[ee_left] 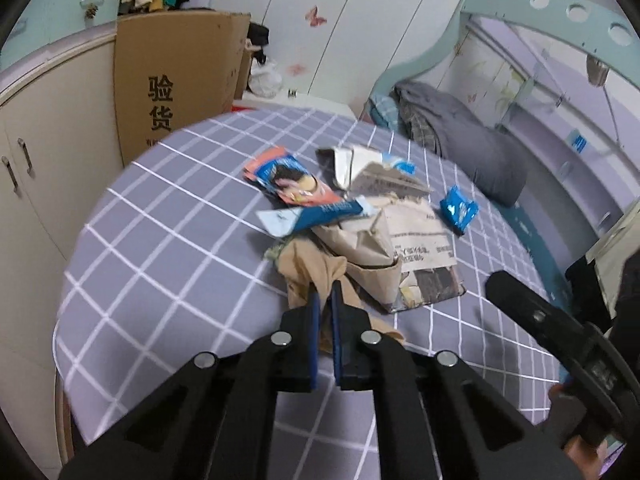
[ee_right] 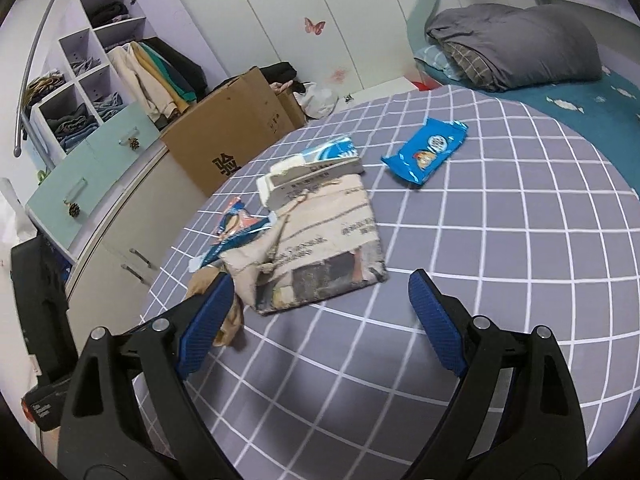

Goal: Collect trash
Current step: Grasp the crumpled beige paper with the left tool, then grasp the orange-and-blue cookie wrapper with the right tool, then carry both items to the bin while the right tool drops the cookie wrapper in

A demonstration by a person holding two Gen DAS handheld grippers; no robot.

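Note:
A heap of trash lies on the grey checked bedsheet (ee_left: 168, 248). It holds a brown paper bag (ee_left: 416, 240), a red and blue snack wrapper (ee_left: 292, 182), a long blue wrapper (ee_left: 316, 214), a torn white carton (ee_left: 360, 160) and a small blue wrapper (ee_left: 459, 209) apart at the right. My left gripper (ee_left: 325, 292) is shut on a crumpled tan piece (ee_left: 308, 272) at the heap's near edge. My right gripper (ee_right: 322, 286) is open and empty, above the sheet just in front of the paper bag (ee_right: 320, 240). The blue wrapper (ee_right: 426, 152) lies beyond it.
A cardboard box (ee_left: 176, 80) stands at the bed's far left beside a cream cabinet (ee_left: 40, 152). A folded grey quilt (ee_left: 464, 140) lies at the head of the bed. White wardrobe doors (ee_left: 340, 20) are behind. The right gripper's arm (ee_left: 560, 332) shows at the right.

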